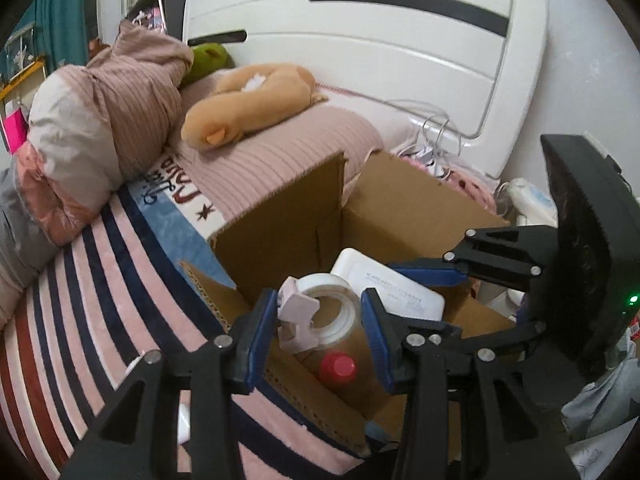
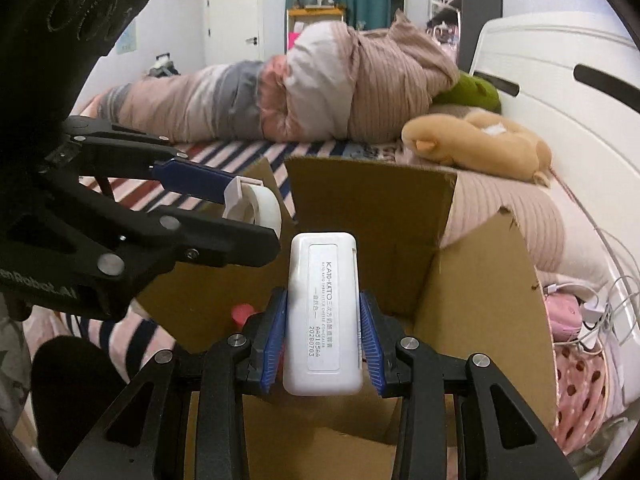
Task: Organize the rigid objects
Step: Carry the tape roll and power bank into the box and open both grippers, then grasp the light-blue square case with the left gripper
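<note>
Both views lit by even, soft indoor light, moderately bright; no visible lamp and no hard shadows. The white headboard [image 1: 360, 60] reads brightest, near blown out on its upper panels. Dull sheen on the black gripper arms; a small green indicator light [image 1: 633, 300] glows at right edge of the left wrist view. Strong fisheye bending: straight edges of the cardboard box [image 2: 380, 208] and headboard curve, corners fall to black vignette. Centre detail sharp, printed label on the white case [image 2: 324, 304] legible. Slight smear on the striped blanket [image 1: 100, 280] and far room.
</note>
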Action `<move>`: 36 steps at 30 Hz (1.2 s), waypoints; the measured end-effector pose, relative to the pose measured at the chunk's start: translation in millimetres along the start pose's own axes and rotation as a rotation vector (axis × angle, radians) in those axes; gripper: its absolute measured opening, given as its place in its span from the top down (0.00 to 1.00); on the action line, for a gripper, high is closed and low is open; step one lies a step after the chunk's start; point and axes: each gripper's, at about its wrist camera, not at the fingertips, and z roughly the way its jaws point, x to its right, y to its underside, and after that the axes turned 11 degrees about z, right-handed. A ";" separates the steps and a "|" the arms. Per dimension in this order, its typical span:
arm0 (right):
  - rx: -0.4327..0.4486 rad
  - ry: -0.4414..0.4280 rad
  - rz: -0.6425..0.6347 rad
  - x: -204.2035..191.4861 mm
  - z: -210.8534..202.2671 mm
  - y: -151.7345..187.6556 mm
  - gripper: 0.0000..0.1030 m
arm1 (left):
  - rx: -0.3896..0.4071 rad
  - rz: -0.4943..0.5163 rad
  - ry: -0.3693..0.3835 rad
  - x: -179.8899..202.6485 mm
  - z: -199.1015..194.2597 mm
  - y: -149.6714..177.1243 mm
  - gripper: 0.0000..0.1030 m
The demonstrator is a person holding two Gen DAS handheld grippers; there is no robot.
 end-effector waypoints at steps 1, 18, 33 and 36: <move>-0.008 0.002 -0.001 -0.1 0.9 1.0 0.70 | -0.010 -0.001 -0.001 -0.7 4.2 0.9 0.61; 0.022 0.039 -0.016 -25.3 -25.0 -8.3 0.52 | 0.121 -0.055 -0.073 -23.6 -70.8 26.1 0.42; -0.092 -0.229 -0.177 -177.1 33.4 -7.3 0.49 | 0.077 -0.279 -0.237 -119.4 -118.8 183.3 0.40; -0.167 -0.222 -0.192 -190.9 73.1 1.0 0.43 | 0.054 -0.303 -0.219 -133.4 -101.7 209.2 0.40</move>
